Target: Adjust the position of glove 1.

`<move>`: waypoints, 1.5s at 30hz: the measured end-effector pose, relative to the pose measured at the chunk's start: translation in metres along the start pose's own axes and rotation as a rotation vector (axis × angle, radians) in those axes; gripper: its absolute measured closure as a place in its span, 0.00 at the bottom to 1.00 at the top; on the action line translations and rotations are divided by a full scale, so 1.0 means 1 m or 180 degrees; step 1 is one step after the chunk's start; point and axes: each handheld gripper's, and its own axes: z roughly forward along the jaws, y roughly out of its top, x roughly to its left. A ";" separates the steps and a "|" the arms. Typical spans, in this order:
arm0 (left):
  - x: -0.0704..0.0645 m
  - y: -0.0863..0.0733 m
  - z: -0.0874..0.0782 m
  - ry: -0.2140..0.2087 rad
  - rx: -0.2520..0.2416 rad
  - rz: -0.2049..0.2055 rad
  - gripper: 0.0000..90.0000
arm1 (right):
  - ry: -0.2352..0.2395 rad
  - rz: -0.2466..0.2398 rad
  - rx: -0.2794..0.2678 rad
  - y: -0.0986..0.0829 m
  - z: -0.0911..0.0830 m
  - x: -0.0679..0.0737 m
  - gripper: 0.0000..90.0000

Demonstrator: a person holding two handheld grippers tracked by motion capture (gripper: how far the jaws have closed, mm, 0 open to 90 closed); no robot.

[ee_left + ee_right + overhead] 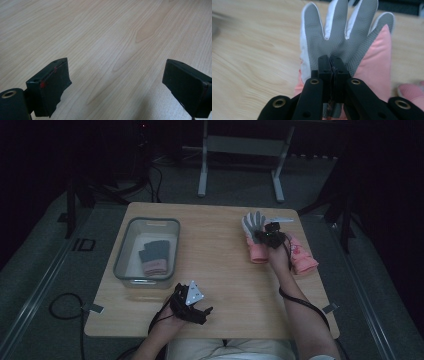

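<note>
pale woodgrain table [220, 270] | right hand-held gripper [333, 65] pinching textured grey-pink glove [352, 42] | left hand-held gripper [116, 87] wide

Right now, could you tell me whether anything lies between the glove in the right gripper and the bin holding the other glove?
Nothing visible does. The right gripper is shut on the grey-and-pink glove, and only bare table lies between it and the grey bin.

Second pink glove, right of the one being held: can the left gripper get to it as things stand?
Probably not easily. The left gripper sits at the near edge, and the right gripper and forearm lie between it and that pink glove.
</note>
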 end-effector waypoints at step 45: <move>-0.006 -0.004 0.003 -0.0077 0.0056 0.0192 0.08 | -0.0211 0.0316 0.0262 -0.080 -0.017 0.134 0.95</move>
